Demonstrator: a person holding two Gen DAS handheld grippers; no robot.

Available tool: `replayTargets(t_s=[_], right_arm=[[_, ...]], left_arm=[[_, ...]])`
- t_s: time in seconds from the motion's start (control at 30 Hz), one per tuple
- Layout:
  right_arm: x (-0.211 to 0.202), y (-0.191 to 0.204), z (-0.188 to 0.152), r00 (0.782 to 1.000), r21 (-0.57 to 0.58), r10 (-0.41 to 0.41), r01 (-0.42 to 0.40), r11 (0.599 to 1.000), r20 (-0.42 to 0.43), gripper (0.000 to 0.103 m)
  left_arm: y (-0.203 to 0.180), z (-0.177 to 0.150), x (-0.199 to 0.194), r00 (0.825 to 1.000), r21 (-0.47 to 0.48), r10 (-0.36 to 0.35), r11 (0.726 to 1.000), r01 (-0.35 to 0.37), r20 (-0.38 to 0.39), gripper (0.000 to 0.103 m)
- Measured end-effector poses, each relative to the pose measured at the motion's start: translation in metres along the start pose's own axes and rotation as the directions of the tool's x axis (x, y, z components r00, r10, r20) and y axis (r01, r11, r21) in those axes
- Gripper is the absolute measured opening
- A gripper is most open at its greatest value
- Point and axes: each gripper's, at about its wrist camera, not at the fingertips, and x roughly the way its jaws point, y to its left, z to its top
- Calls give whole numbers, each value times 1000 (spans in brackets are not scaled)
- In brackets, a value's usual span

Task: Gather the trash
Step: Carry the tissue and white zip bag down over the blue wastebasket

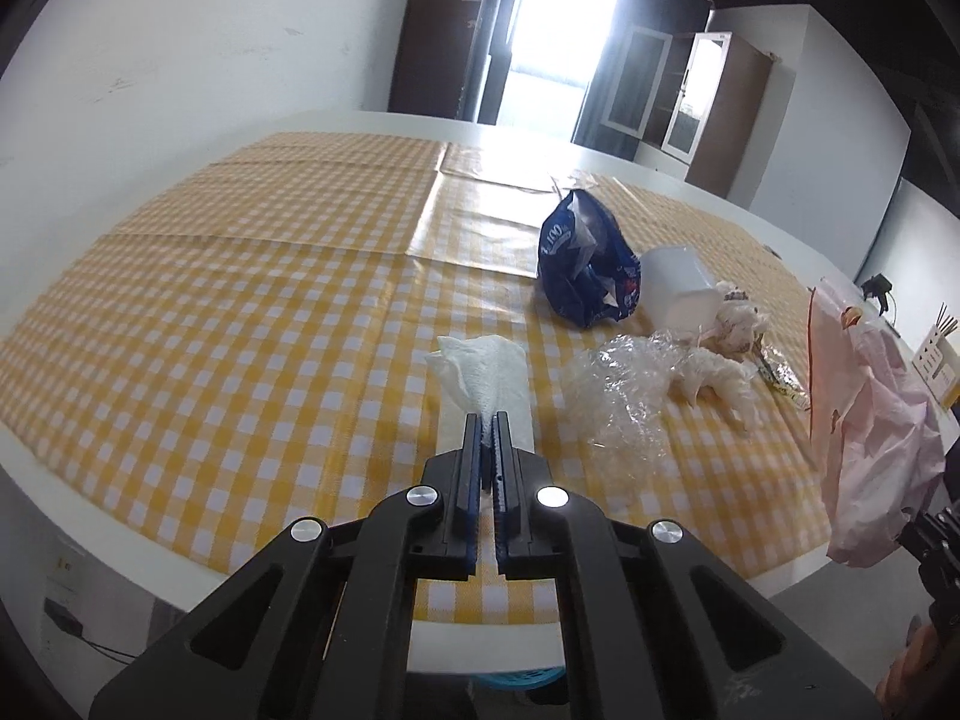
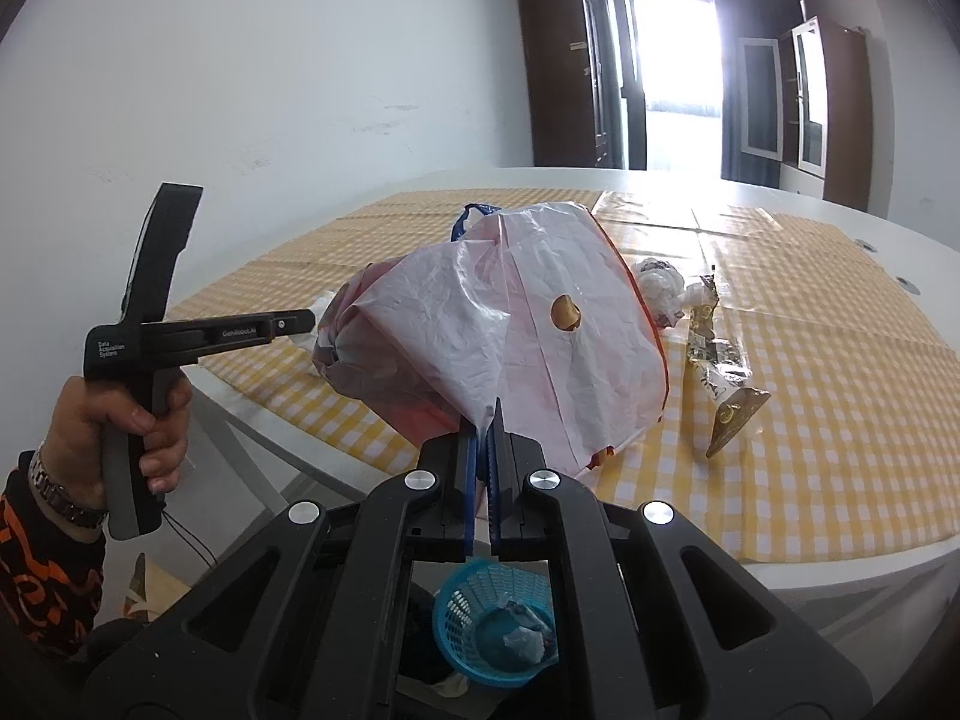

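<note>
My left gripper (image 1: 488, 420) is shut on a white paper napkin (image 1: 485, 373) and holds it just above the yellow checked tablecloth (image 1: 240, 300). My right gripper (image 2: 485, 414) is shut on the edge of a pink-white plastic bag (image 2: 528, 324), held open at the table's near edge. The bag also shows in the left wrist view (image 1: 864, 420) at the right. The left gripper (image 2: 300, 319) shows beside the bag in the right wrist view. Other trash lies ahead: a blue snack bag (image 1: 585, 258), a white cup (image 1: 678, 291) on its side, clear plastic wrap (image 1: 618, 393), crumpled tissues (image 1: 720, 360).
A gold wrapper (image 2: 720, 372) and a crumpled tissue (image 2: 660, 288) lie right of the bag. A blue basket (image 2: 498, 618) with some trash stands on the floor below the table edge. White wall to the left, bright doorway and cabinets behind.
</note>
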Motion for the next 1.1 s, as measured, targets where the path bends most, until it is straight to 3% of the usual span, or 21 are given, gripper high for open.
replayTargets(t_s=[0.17, 0.37, 0.7, 0.83, 1.1], right_arm=[[-19, 1, -6, 1000, 3, 18, -18, 1000, 18, 2], [-42, 5, -23, 999, 3, 48, -48, 999, 16, 2], [-80, 15, -60, 987, 2, 159, -159, 987, -28, 2], [-85, 21, -78, 979, 2, 194, -195, 981, -68, 2], [-74, 26, -126, 953, 57, 241, -234, 971, -184, 2]], left_arm=[[-13, -4, -42, 998, 30, -22, 999, 21, 56, 3], [-36, -26, -91, 990, 60, -98, 994, 93, 99, 3], [-59, -81, -135, 983, 121, -170, 980, 161, 74, 3], [-62, -100, -136, 983, 139, -179, 975, 171, 43, 3], [-53, -146, -99, 982, 114, -162, 978, 172, -92, 3]])
